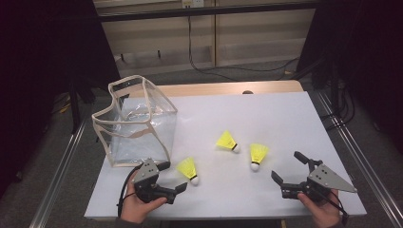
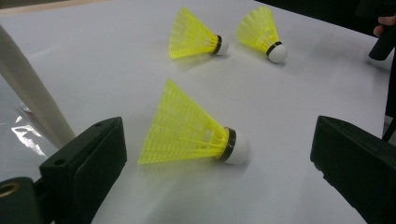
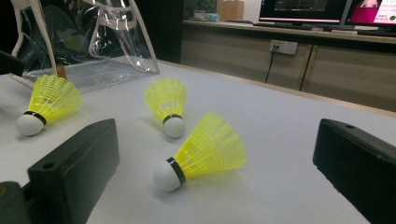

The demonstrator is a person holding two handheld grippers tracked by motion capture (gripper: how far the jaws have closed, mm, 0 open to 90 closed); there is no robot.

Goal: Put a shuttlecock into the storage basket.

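1. Your left gripper [image 1: 174, 177] sits at the near left of the white worktop [image 1: 285, 118] with its fingers [image 2: 84, 163] spread wide and holding nothing. The nearest yellow plastic shuttlecock with a white cork tip [image 1: 188, 170] lies on its side between them, touching neither.
2. In the left gripper view that shuttlecock [image 2: 196, 128] has its long axis running across the gap: the skirt points towards the left finger, the cork towards the right finger [image 2: 355, 163]. Closing as things stand would, I judge, press it end to end, so a turn of the hand to meet the skirt's sides looks wiser.
3. Your right gripper [image 1: 291, 173] rests at the near right, fingers [image 3: 74, 158] also wide and empty. The second yellow shuttlecock [image 1: 257, 155] lies just ahead of it, cork end nearest the fingers and skirt pointing away.
4. The third yellow shuttlecock [image 1: 227, 141] lies on its side towards the middle of the worktop, between the two grippers and farther from you; neither hand is clearly nearer.
5. The clear plastic bag with beige trim [image 1: 135, 121] stands open-topped at the left, just beyond your left gripper. It looks empty, so all three shuttlecocks are outside it.
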